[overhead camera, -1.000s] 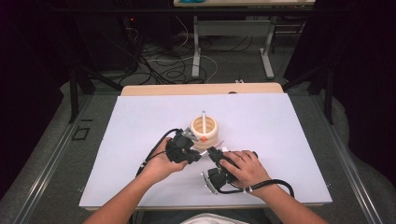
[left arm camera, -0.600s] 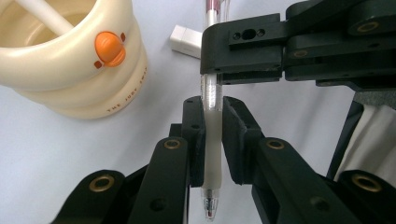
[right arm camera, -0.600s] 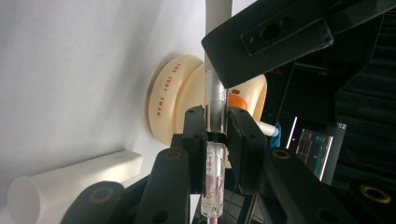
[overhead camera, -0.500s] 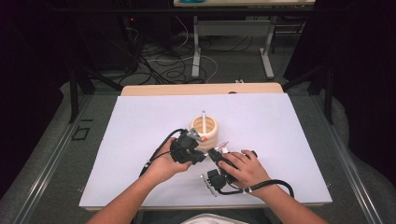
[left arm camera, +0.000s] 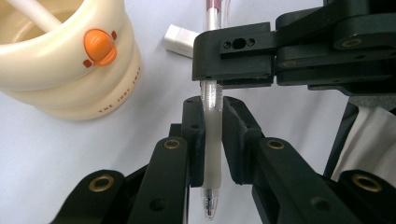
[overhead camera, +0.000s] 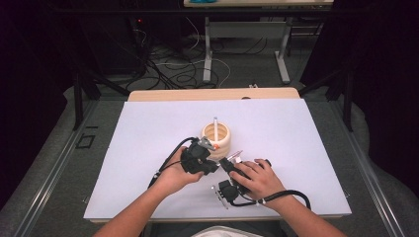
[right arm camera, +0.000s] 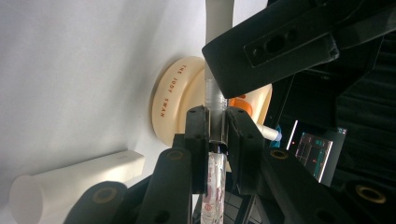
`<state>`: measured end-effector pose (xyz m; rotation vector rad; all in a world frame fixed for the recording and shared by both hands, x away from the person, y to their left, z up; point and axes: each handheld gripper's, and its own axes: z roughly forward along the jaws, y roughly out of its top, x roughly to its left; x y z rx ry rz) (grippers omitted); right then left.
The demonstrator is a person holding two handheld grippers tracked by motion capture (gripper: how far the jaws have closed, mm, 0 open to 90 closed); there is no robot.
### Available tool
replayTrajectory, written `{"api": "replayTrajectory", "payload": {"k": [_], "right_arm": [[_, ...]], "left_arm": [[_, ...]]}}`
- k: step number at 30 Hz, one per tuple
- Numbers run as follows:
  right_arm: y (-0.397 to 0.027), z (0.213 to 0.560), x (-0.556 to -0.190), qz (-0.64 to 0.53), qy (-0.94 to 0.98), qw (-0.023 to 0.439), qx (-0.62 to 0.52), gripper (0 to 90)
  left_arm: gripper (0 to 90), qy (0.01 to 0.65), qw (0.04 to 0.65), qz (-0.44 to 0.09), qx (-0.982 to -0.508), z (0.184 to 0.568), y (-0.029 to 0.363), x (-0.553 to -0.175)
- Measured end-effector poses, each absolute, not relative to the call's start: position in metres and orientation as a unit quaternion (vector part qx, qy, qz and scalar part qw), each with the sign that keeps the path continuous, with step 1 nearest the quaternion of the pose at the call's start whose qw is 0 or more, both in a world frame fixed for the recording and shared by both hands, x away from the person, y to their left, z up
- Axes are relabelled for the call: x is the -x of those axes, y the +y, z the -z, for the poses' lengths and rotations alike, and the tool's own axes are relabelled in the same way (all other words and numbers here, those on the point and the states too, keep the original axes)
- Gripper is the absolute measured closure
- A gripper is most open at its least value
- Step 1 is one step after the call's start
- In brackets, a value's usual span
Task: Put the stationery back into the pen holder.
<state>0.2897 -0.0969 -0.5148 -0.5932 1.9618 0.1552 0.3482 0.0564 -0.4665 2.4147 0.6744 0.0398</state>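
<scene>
Two grippers meet at lower centre of the high view, my left gripper [overhead camera: 211,154] and right gripper [overhead camera: 230,167] just below the cream pen cup [overhead camera: 216,137]. In the left gripper view, my jaws clamp the pen [left arm camera: 212,154] at centre. In the right gripper view, my jaws, just closed, pinch it too.

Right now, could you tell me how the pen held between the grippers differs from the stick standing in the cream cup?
The pen is clamped by both the left gripper and the right gripper; the stick stands untouched in the cup. The pen is clear with a frosted grip; the stick is plain white. Both are slim.
</scene>
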Motion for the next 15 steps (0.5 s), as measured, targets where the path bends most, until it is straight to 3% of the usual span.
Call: {"api": "replayTrajectory", "payload": {"k": [7, 15], "right_arm": [[-0.097, 0.514, -0.290, -0.070, 0.818, 0.515, 0.245, 79.7], [-0.097, 0.515, -0.292, -0.066, 0.821, 0.510, 0.249, 79.7]], "left_arm": [[78.1, 0.264, 0.323, -0.011, -0.909, 0.467, 0.060, -0.348], [69.9, 0.291, 0.339, -0.021, -0.894, 0.464, 0.076, -0.349]]}}
